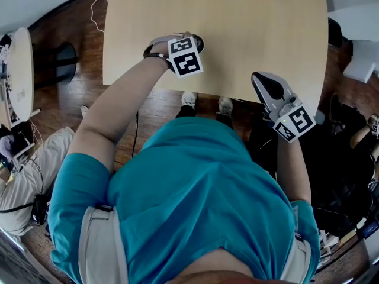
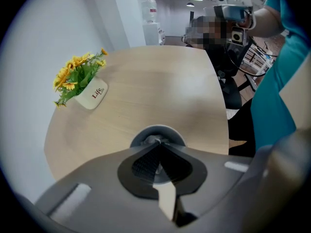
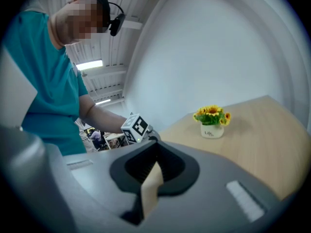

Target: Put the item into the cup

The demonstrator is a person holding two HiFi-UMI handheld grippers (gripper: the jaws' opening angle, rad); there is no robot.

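A small grey cup [image 2: 167, 131] stands near the table's near edge and shows as a dark rim [image 1: 199, 41] in the head view. My left gripper [image 2: 156, 142] is right over its mouth, jaws shut, with a small crumpled pale item [image 2: 148, 141] pinched at the tips inside the rim. In the head view the marker cube of the left gripper [image 1: 190, 43] covers most of the cup. My right gripper [image 3: 155, 148] is held up off the table's near right edge, jaws shut with nothing between them; its place in the head view is [image 1: 261, 77].
A white pot of yellow flowers [image 2: 91, 93] stands at the far side of the light wooden table [image 1: 254, 34]; the pot also shows in the right gripper view [image 3: 212, 125]. A seated person [image 1: 23, 164] is on the left. Dark chairs stand to the right.
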